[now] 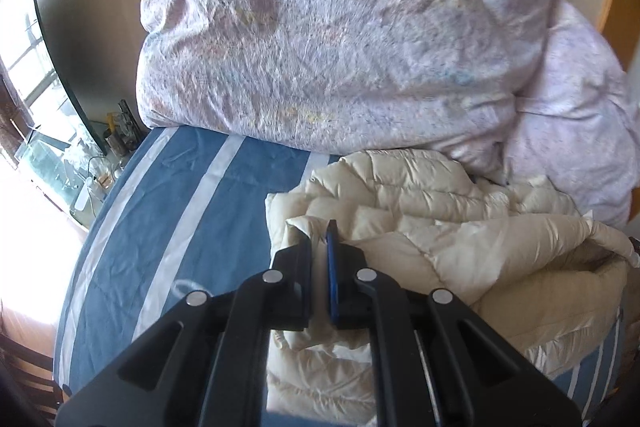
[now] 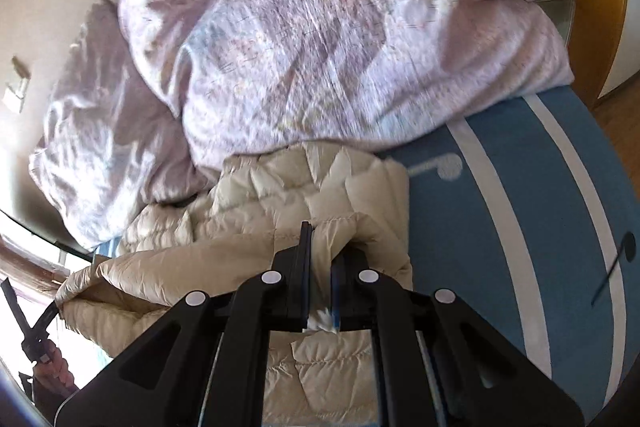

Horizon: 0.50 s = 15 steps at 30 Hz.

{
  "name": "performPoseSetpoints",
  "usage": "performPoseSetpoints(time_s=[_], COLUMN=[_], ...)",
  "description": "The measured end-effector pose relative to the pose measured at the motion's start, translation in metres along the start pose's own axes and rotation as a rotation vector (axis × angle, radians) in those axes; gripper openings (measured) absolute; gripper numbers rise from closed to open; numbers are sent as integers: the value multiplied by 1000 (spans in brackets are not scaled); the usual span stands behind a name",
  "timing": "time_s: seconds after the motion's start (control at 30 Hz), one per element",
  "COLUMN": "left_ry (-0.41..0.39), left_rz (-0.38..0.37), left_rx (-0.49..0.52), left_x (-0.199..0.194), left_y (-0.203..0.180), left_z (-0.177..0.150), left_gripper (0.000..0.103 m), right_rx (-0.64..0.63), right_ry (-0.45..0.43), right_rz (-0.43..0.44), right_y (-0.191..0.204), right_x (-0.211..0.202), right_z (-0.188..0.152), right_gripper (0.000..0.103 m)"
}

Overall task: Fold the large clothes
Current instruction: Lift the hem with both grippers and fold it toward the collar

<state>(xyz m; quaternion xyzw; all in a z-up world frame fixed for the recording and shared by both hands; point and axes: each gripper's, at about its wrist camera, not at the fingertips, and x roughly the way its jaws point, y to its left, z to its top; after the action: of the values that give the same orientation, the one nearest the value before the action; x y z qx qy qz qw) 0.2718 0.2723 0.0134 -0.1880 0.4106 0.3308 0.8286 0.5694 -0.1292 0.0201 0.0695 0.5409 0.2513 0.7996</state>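
Cream quilted down jacket (image 2: 304, 195) lies lower centre on the blue striped bedsheet (image 1: 168, 195), its edge pinched in the nearly closed left gripper (image 1: 320, 231) and right gripper (image 2: 320, 239); slick shell fabric may slip out, collapsing the fold.

A bed covered by a blue sheet (image 1: 168, 211) with pale stripes had bare room along one side, where a gripper could pass. A big crumpled lilac duvet (image 1: 340, 39) blocked the far end against the wall. A puffy cream jacket (image 1: 432, 211) filled the middle, touching the duvet. Beyond the bed's edge, a cluttered side table (image 1: 100, 163) of jars and glassware stood close.
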Motion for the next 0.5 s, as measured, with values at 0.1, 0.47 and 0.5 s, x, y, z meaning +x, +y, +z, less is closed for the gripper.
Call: performPoseSetpoints(time_s=[0.1,0.47,0.5], left_ry=[24,77,60], left_rz=[8,-27,-22], left_rx=[-13,-147,-159], left_x=[21,84,81], left_y=[-1,13,15], left_z=[9,38,40], left_gripper=[7,43,60], right_rx=[4,-30,-41], right_ry=[17,-39,-67], right_rz=[-13,4,2], right_y=[3,8,8], right_x=[23,45,38], right_z=[13,43,42], right_gripper=[8,48,53])
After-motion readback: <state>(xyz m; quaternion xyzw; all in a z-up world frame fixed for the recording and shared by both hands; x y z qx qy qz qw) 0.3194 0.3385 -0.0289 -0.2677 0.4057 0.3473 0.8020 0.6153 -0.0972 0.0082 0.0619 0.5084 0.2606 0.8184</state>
